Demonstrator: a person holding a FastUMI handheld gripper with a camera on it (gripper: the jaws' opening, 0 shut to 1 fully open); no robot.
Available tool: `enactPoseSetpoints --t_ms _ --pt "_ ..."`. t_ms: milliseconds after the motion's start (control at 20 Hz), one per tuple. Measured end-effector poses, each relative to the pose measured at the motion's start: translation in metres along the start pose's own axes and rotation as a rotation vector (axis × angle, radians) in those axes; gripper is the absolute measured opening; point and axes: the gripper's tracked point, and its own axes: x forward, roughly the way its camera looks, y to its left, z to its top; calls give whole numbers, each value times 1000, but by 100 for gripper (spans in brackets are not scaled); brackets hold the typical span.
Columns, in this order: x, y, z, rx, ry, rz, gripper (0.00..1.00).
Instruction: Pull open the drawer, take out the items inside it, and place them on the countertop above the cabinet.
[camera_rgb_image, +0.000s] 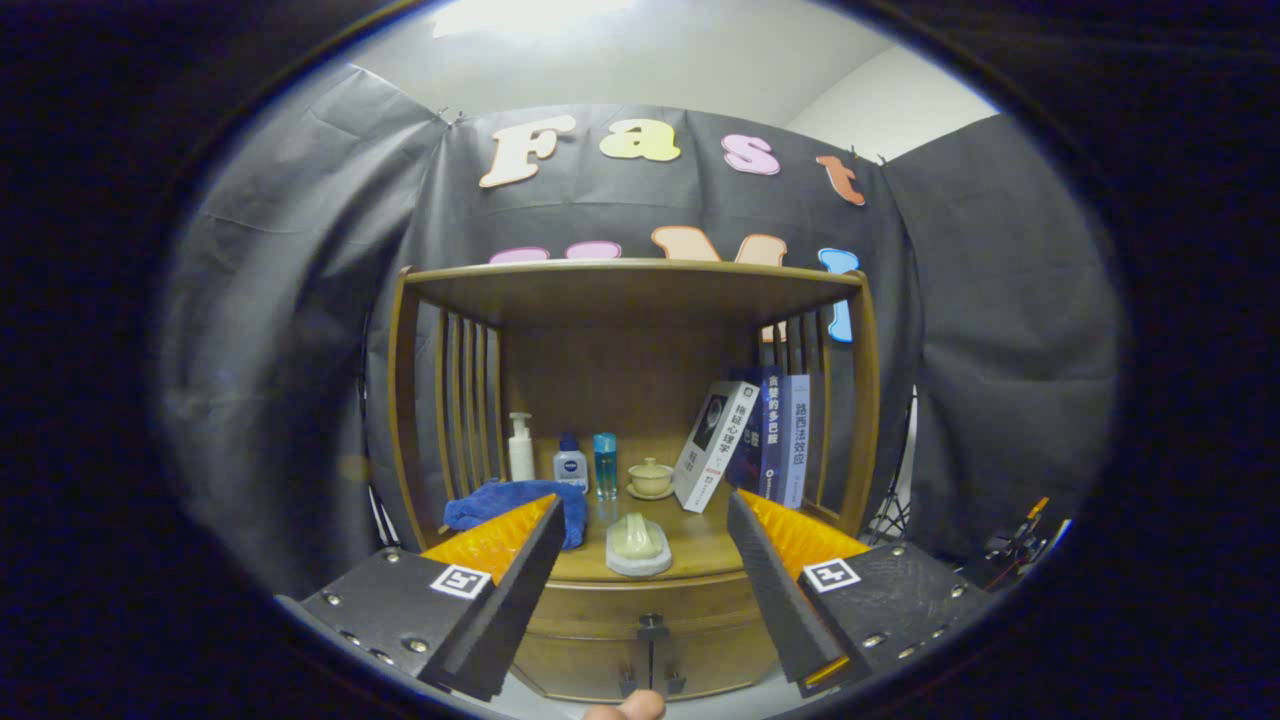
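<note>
A wooden cabinet with slatted sides stands ahead of me. Its drawer front lies low between my fingers, shut as far as I can see, with a small dark knob at its middle. On the countertop above the drawer sit a blue cloth behind the left finger and a pale green figure on a grey base midway between the fingers. My gripper is open, held in front of the cabinet with nothing between its fingers.
Further back on the countertop stand a white pump bottle, a small white bottle with a blue cap, a blue bottle, a lidded cup on a saucer and several leaning books. A fingertip shows below the knob.
</note>
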Motion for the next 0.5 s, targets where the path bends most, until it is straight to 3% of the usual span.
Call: enactPoseSetpoints --t_ms 500 --pt "1 -11 5 1 5 21 98"
